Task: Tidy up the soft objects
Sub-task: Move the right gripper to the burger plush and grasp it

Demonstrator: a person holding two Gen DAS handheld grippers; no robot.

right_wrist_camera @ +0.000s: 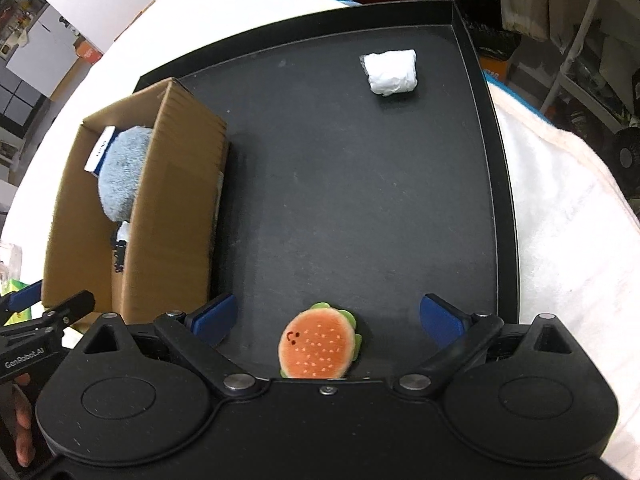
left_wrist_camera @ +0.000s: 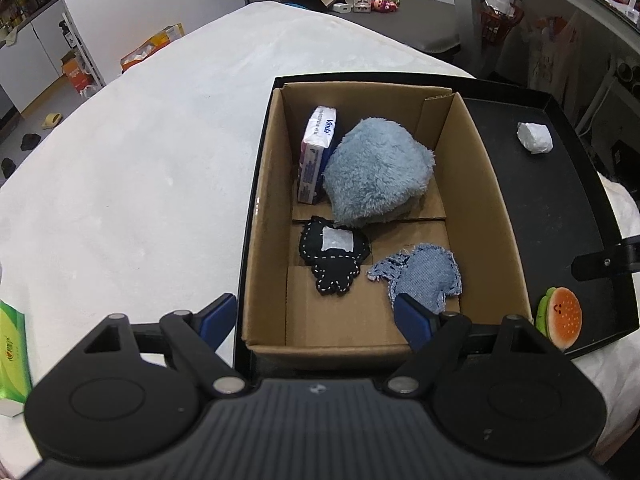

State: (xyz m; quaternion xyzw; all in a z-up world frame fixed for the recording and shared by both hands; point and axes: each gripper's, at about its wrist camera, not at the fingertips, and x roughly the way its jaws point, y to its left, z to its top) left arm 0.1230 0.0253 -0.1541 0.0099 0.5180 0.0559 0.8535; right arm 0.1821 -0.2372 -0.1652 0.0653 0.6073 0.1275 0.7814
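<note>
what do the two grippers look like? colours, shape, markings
Both match: left gripper and right gripper have matte black ribbed bodies, two round black discs, silver pivot pins and blue pads on the jaws. White "GenRobot.AI" lettering shows on the left one's side. No cables visible.

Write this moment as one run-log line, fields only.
left gripper: open over cardboard box | right gripper: open around burger plush | white packet: on tray
</note>
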